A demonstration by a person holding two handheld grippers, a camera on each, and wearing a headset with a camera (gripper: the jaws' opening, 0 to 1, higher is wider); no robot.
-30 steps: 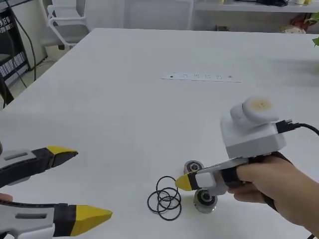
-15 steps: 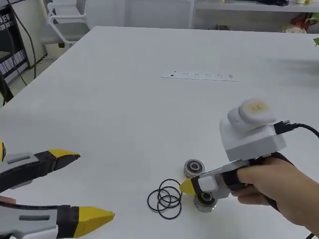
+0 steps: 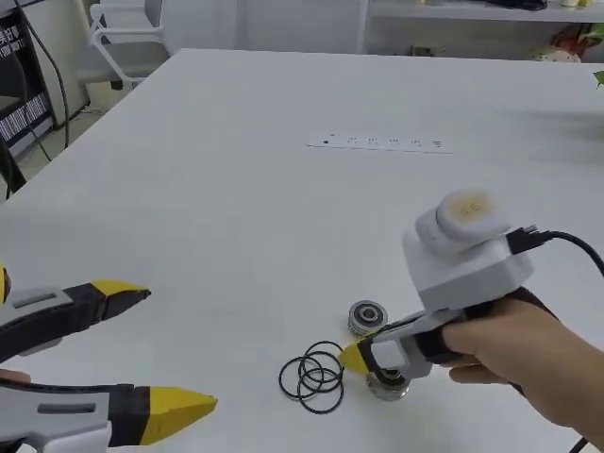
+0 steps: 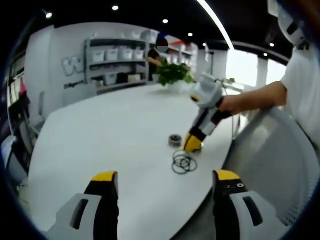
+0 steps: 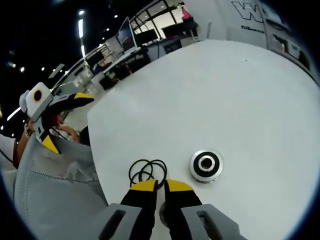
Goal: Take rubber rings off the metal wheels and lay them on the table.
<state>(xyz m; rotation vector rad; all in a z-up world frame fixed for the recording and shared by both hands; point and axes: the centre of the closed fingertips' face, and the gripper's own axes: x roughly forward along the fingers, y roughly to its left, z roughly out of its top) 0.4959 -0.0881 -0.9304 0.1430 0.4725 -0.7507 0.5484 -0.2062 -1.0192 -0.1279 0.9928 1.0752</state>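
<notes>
Wall lettering [image 4: 68,65] "W", white table [image 3: 236,189], loose rubber rings [image 3: 312,377]

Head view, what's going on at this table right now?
A person is working at a white table with a gripper in each hand. The right gripper is down at one metal wheel, its jaws nearly together; whether it has a grip is hard to tell. A second wheel sits free beside it. A pile of black rubber rings lies on the table. The left gripper is held open, off to the side.
</notes>
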